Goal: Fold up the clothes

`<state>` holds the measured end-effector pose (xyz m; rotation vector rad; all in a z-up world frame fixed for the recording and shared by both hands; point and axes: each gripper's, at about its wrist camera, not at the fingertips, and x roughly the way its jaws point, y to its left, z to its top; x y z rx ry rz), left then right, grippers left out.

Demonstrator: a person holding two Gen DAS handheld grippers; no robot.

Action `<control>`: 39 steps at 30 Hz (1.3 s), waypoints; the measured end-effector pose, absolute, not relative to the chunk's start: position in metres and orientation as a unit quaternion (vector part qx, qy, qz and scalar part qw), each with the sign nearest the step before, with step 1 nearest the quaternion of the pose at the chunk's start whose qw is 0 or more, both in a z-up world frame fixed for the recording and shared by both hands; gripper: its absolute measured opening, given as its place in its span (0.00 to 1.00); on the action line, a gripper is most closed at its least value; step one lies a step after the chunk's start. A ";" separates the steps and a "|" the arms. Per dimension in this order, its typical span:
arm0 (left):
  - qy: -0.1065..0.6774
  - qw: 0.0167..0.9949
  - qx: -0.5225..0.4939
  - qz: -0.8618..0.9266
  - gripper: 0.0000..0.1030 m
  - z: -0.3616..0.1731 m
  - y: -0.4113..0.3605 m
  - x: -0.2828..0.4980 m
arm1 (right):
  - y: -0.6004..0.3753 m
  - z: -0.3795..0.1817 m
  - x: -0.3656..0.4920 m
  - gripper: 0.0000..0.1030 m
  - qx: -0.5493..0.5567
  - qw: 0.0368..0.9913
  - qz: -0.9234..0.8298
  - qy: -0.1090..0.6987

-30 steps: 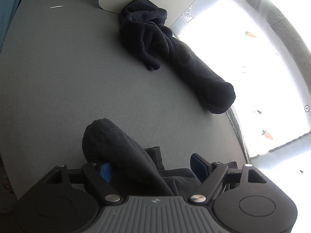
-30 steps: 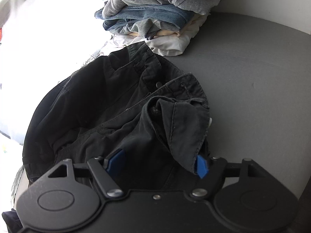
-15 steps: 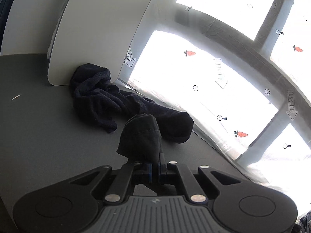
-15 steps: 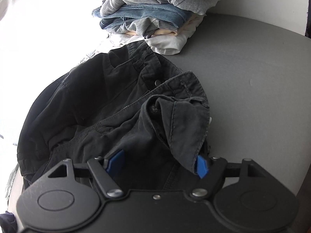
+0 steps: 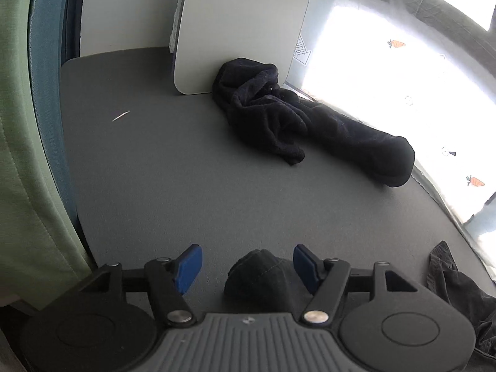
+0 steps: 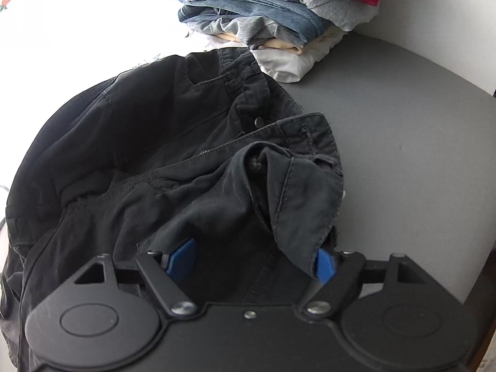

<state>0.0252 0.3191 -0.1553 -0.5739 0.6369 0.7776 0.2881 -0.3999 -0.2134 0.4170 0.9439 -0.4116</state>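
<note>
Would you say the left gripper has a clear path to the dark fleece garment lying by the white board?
Probably yes: the grey tabletop between the open left gripper and the fleece garment is bare, apart from a fold of black trousers between its jaws.

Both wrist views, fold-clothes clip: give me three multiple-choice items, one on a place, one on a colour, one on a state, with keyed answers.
1. Where does the stack of folded clothes sit relative to the black trousers?
A. beyond them, at the far edge of the grey surface
B. under them
C. between the right gripper's fingers

2. What colour are the pads of the left gripper?
A. red
B. blue
C. white

3. How do the left gripper's jaws stand?
A. clamped on the dark towel
B. shut on nothing
C. apart, with a fold of dark cloth between them

Answers: 1 A, the stack lies past the waistband. 2 B, both pads show blue. 3 C, gaps show on both sides of the fold; the jaws have just been opening.
</note>
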 end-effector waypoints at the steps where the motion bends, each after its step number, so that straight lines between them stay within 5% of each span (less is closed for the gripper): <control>1: 0.302 0.843 -0.258 0.362 0.64 -0.151 0.322 0.027 | -0.395 -0.212 0.289 0.78 0.178 0.852 -0.194 0.452; 8: 0.373 0.873 -0.141 0.280 0.70 -0.142 0.313 0.090 | -0.355 -0.200 0.294 0.89 0.045 0.863 -0.189 0.467; 14: 0.411 0.877 -0.140 0.205 0.72 -0.168 0.309 0.134 | -0.323 -0.183 0.281 0.97 0.016 0.884 -0.172 0.435; 20: 0.412 0.881 -0.161 0.171 0.87 -0.187 0.329 0.151 | -0.285 -0.174 0.269 1.00 -0.001 0.923 -0.108 0.370; 29: 0.420 0.875 -0.171 0.168 0.88 -0.216 0.348 0.153 | -0.238 -0.255 0.288 1.00 -0.021 0.909 -0.074 0.410; 39: 0.479 0.861 -0.154 0.080 0.88 -0.238 0.361 0.171 | -0.234 -0.288 0.276 1.00 0.033 0.938 -0.113 0.326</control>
